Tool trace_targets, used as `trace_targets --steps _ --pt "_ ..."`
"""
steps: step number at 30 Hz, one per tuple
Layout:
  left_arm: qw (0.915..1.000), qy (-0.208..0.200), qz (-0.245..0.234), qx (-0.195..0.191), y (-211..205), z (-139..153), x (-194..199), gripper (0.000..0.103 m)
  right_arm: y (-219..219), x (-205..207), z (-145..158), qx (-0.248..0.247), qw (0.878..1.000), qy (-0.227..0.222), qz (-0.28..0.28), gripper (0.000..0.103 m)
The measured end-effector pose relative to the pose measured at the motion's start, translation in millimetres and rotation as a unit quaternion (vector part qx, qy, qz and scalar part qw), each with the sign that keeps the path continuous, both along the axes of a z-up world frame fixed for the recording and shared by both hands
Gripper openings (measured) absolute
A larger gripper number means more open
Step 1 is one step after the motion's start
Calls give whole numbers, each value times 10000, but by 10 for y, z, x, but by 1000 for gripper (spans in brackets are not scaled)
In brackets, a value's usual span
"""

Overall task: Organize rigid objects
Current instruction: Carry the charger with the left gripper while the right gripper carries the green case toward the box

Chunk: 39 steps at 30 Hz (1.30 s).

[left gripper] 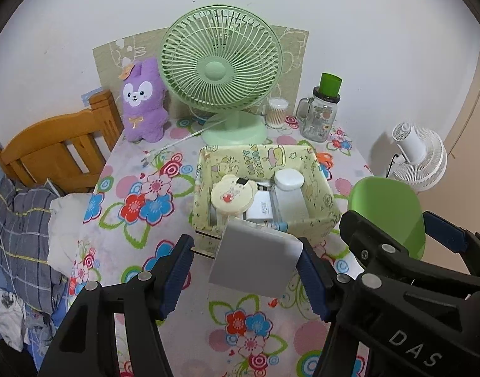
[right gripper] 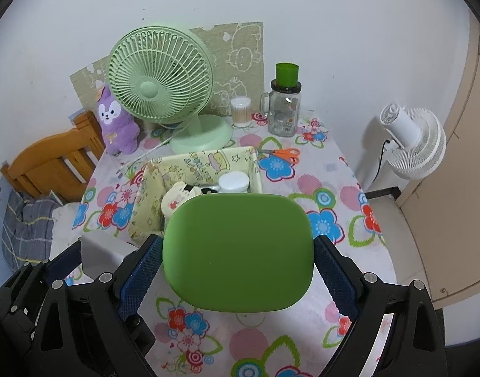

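White wall [left gripper: 350, 6], lightly marked. Bench [left gripper: 139, 226] under floral cloth. Wooden bed headboard [left gripper: 48, 154] left, plaid bedding [left gripper: 17, 220] below. White floor fan [right gripper: 412, 144] right, beside beige door [right gripper: 460, 188].

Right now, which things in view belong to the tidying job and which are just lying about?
In the job:
- white flat box in the left gripper
- green rounded case in the right gripper
- yellow fabric bin, already holding small items

Just lying about:
- green desk fan
- purple plush
- glass mug jar
- orange scissors
- white fan
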<state>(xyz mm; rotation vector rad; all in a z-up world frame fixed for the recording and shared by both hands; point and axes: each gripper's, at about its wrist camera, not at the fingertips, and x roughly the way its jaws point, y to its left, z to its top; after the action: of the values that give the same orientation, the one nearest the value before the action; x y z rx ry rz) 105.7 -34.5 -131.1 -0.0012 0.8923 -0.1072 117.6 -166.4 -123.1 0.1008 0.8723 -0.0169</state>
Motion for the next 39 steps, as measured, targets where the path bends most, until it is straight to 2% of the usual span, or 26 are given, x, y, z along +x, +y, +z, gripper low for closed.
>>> trace_targets --steps 18,29,39 --pt "10000 32 -36 -78 -115 -30 570 67 -103 552 8 -218 9998 35 -34 95" --pt "9998 133 168 45 -137 -276 911 67 -87 961 -252 -249 9995 150 134 95" --pt "9994 301 173 -41 -221 -522 1143 67 -65 1152 -427 -237 9995 184 20 95"
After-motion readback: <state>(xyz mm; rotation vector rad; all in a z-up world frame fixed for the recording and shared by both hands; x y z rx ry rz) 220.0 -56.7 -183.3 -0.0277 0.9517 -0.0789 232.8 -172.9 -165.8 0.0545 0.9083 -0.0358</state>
